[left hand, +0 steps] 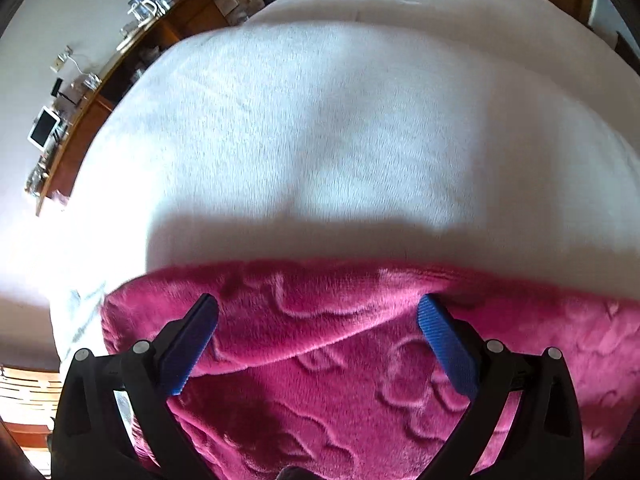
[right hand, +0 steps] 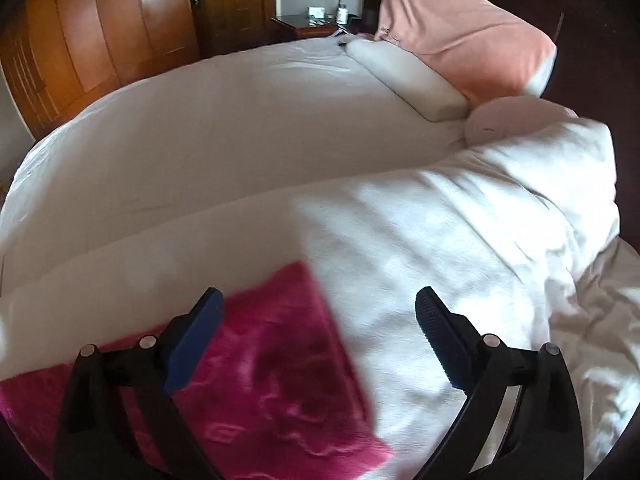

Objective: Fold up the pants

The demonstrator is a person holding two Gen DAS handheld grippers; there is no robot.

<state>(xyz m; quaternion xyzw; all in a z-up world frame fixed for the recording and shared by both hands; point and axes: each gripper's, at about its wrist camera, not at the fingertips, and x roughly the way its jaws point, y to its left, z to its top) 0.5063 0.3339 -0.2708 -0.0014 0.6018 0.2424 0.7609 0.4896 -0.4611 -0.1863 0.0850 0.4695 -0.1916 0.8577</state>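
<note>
The pants [left hand: 340,360] are bright pink fleece with an embossed pattern and lie folded on a white bed cover [left hand: 320,140]. In the left wrist view my left gripper [left hand: 318,312] is open and empty, its blue-padded fingers spread just above the pants' far folded edge. In the right wrist view the pants [right hand: 272,380] fill the lower left, their right edge running diagonally. My right gripper [right hand: 320,304] is open and empty, its left finger over the pants and its right finger over the white cover.
A wooden shelf [left hand: 100,92] with small items lines the wall at left. A pink pillow [right hand: 460,36], a white pillow [right hand: 408,76] and a bunched white duvet [right hand: 520,200] lie at the bed's head. A wooden wardrobe [right hand: 100,28] stands behind.
</note>
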